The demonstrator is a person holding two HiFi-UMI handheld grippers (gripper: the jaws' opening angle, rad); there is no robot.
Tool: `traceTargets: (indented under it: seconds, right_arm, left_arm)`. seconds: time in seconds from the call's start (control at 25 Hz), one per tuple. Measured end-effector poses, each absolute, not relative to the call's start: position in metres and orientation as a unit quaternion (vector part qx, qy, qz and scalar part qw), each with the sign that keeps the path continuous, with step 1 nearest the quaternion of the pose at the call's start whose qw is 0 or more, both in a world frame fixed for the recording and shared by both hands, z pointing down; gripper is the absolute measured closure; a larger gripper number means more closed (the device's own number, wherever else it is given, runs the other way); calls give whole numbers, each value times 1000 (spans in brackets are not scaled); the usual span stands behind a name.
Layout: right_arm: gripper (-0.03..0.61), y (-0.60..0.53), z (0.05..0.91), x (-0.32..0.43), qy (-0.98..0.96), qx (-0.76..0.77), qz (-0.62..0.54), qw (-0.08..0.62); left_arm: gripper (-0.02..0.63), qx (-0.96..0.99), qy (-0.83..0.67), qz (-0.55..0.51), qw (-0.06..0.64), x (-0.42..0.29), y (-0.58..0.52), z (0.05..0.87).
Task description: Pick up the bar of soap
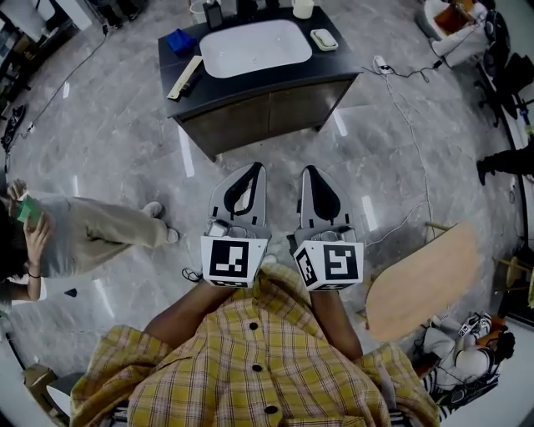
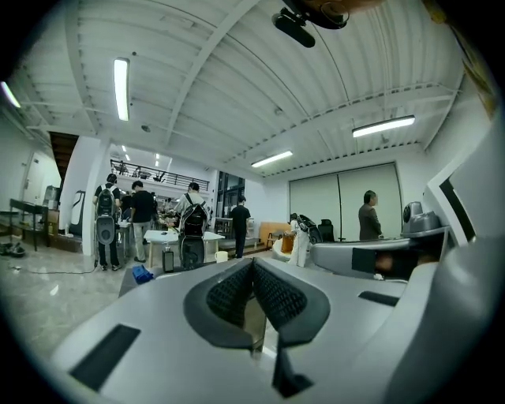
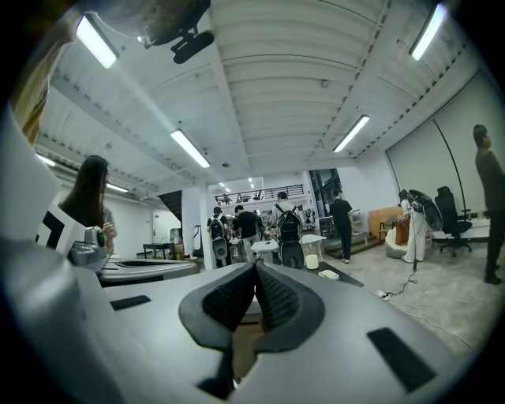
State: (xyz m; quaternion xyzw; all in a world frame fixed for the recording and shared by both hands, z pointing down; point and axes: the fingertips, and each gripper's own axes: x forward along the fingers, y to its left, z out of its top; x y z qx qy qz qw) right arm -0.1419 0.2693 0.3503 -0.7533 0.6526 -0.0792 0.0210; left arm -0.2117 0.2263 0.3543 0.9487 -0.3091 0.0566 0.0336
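Note:
The bar of soap (image 1: 324, 38) lies pale in a small dish at the right end of a dark vanity top (image 1: 334, 62), beside a white sink basin (image 1: 254, 47). In the right gripper view the soap (image 3: 328, 274) shows small and far off. Both grippers are held close to the person's chest, well short of the vanity, pointing toward it. My left gripper (image 1: 257, 167) is shut with nothing in it, its pads meeting at the tips (image 2: 252, 260). My right gripper (image 1: 306, 169) is likewise shut and empty (image 3: 256, 265).
On the vanity are a blue cloth (image 1: 178, 40), a wooden strip (image 1: 185, 77), a dark bottle (image 1: 214, 12) and a white cup (image 1: 303, 8). A person (image 1: 83, 238) is at the left. A round wooden board (image 1: 425, 279) and a floor cable (image 1: 409, 125) are at the right.

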Motion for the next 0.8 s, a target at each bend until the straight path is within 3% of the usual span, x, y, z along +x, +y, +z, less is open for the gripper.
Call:
traceTargets:
  seconds: [0.8]
  right_arm:
    - [557,48,325,-39,635,-769,-75,2]
  left_arm:
    - [601,952,-299,53,44,-110,3,333]
